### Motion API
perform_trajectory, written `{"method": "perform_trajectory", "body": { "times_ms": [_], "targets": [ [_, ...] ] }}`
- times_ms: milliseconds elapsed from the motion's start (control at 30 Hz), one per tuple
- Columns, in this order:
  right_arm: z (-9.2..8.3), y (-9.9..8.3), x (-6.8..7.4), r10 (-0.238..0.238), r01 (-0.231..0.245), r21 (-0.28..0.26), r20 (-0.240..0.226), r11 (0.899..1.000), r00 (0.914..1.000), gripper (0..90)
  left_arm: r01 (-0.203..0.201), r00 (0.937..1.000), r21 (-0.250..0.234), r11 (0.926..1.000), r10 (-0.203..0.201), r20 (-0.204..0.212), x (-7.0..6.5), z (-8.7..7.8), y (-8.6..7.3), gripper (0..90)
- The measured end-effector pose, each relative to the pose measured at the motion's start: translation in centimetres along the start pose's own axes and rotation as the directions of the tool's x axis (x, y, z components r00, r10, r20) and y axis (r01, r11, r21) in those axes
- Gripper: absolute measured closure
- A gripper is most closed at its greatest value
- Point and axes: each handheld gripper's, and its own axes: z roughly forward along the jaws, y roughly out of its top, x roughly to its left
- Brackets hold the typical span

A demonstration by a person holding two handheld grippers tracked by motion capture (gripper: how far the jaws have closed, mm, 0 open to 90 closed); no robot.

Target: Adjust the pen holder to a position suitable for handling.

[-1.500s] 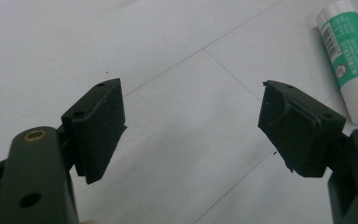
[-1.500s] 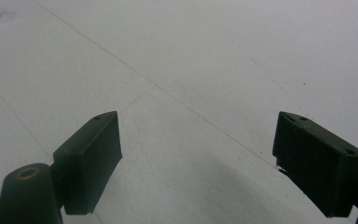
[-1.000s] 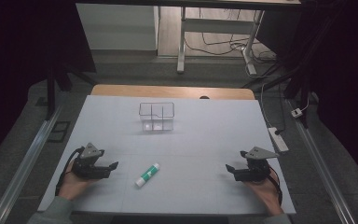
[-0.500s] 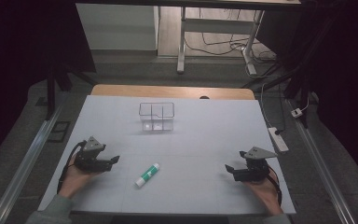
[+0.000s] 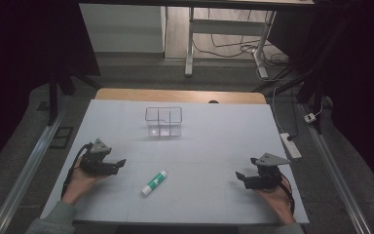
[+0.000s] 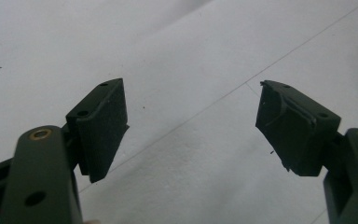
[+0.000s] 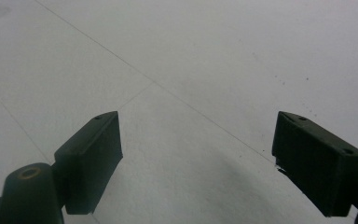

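Our two black handheld grippers, left gripper [image 5: 121, 162], right gripper [image 5: 238, 176], grey three-cornered top plates, black trailing cables, brass-ringed pivots, grey-green sleeve [image 5: 53, 219].

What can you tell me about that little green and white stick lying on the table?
The glue stick looks like a small plastic tube, white with a green band around its middle. It lies flat on the white table, angled with one end toward the person and the other pointing away to the right. Nothing touches it; it sits nearer the left tool, whose jaws are open, than the right one.

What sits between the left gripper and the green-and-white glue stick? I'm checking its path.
Nothing: in the high view, bare white table separates left gripper and glue stick.
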Motion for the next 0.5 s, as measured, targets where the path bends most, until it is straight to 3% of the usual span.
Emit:
{"method": "perform_trajectory", "body": {
  "times_ms": [500],
  "targets": [
    [0.3,0.0,0.1,-0.004,0.004,0.011,-0.008,1.0,1.0,15.2,0.016,0.9997,0.006,0.9999,-0.016,-0.021,1.5,2.0,2.1,25.9]
  ]
}}
